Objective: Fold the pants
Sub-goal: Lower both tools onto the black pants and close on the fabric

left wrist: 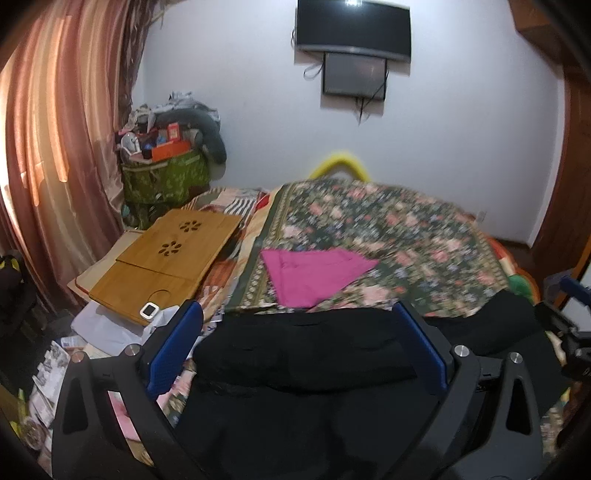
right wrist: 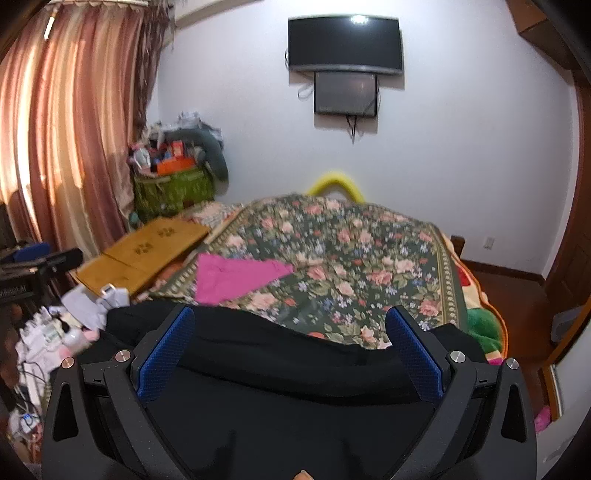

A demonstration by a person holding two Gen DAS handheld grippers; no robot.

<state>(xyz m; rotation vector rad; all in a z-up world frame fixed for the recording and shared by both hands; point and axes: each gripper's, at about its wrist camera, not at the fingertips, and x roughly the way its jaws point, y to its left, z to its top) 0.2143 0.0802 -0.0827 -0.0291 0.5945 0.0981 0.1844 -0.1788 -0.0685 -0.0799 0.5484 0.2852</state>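
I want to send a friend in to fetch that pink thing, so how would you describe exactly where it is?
Find the big bed covered by a dark green floral bedspread under the wall-mounted black television. On its left side, beside the bamboo lap tray, lies a flat folded bright pink cloth. It is the only plain, single-colour piece on the patterned cover, apart from the black pants nearest the grippers.

Count: 1 black pants (left wrist: pixel 306 354), 1 pink cloth (left wrist: pixel 314 275), 1 floral blanket (left wrist: pixel 388 236), 1 wooden tray (left wrist: pixel 166 254), 2 wall screens (left wrist: pixel 354 29), 2 grippers (left wrist: pixel 299 325).
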